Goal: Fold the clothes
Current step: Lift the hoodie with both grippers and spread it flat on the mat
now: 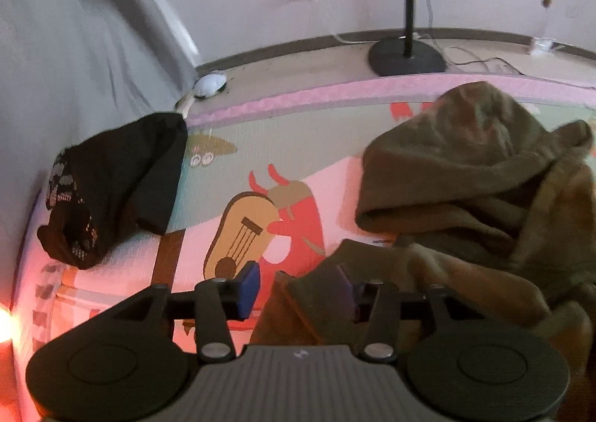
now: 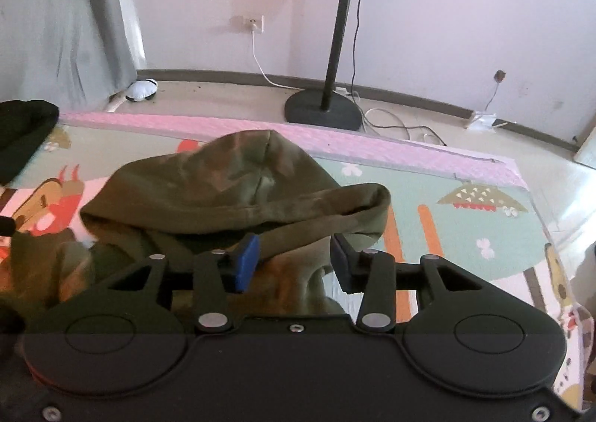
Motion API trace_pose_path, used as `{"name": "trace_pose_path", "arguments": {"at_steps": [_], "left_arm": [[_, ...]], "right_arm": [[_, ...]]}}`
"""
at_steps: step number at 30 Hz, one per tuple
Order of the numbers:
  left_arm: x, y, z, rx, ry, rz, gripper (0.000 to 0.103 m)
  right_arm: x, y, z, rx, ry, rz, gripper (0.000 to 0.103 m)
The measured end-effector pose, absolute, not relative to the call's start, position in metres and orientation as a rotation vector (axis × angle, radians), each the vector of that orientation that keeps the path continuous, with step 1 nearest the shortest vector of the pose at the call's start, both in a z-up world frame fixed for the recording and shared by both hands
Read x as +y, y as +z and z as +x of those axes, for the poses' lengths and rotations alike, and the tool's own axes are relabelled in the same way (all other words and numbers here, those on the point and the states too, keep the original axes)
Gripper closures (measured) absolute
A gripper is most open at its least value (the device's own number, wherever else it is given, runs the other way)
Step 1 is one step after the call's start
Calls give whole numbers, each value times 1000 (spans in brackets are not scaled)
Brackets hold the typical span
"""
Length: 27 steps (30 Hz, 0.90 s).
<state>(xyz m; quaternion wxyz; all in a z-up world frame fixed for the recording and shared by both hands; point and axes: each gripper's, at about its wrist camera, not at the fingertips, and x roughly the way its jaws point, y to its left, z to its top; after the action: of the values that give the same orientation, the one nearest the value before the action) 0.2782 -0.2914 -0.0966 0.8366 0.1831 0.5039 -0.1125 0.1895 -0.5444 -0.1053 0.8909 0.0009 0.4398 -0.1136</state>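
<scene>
The left gripper has its blue-padded fingers spread, with a flap of the olive-green hooded sweatshirt lying between them and draped over the right-hand pad; whether the pads press it cannot be told. The right gripper is likewise parted, its pads either side of a fold of the same cloth just under the hood opening, not visibly pinching it. The sweatshirt lies rumpled on the cartoon-printed foam play mat, hood pointing toward the mat's far pink edge, body bunched back toward both grippers; its long axis seems to run from near edge to far edge. It lies ahead and to the right of the left gripper, directly ahead of the right one, which looks the nearer to the hood. A black printed garment sits bunched at the mat's left edge, well apart. Beyond the mat stand a black floor stand with round base, a grey curtain, and a white wall with a socket.
</scene>
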Motion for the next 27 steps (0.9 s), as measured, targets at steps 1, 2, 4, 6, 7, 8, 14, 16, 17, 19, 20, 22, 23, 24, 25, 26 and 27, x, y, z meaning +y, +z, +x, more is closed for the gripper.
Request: {"name": "trace_pose_path", "arguments": {"at_steps": [1,2,4,6,7,8,14,16,17,19,20,22,23,24,25,26,27], "left_arm": [[-291,-93,273,1063,-256,389,52],[-291,-90,268,1061,-274,392,51],[-289,-83,257,1057,-318,390,45],[-289,-77,244,1055,-368,378,44],[-289,-73,238,1054,-393,372,43],[-288,-70,232,1054,-421,365,42],[-292,-64,200,1041,-535,373,26],[-288,-70,196,1052,-529,380,26],[-286,-72,194,1058,-526,383,26],[-281,-78,191,1070,-519,390,26],[-279,-81,189,1076,-516,393,26],[-275,-89,187,1087,-494,422,26],[-274,-94,187,1092,-475,440,26],[-273,-99,187,1103,-459,453,30],[-271,-105,188,1124,-458,445,38],[-269,-110,189,1145,-457,437,43],[-267,-115,189,1166,-458,428,58]], "right_arm": [[-541,-101,185,917,-218,-3,61],[-538,-97,180,921,-201,-7,60],[-529,-93,168,939,-164,-20,57],[-518,-89,156,955,-125,-33,49],[-512,-89,151,965,-108,-39,46],[-506,-90,147,975,-90,-46,45],[-472,-102,137,1006,-26,-46,40],[-460,-102,133,986,-1,-36,40],[-454,-102,132,975,10,-42,40],[-441,-104,134,974,20,-75,40],[-435,-105,137,976,16,-100,40],[-426,-109,142,976,6,-125,42],[-423,-112,144,977,0,-128,48],[-419,-114,146,979,-6,-130,69],[-418,-116,147,981,-23,-123,84],[-415,-118,148,978,-41,-130,89],[-413,-119,147,970,-54,-152,95]]}}
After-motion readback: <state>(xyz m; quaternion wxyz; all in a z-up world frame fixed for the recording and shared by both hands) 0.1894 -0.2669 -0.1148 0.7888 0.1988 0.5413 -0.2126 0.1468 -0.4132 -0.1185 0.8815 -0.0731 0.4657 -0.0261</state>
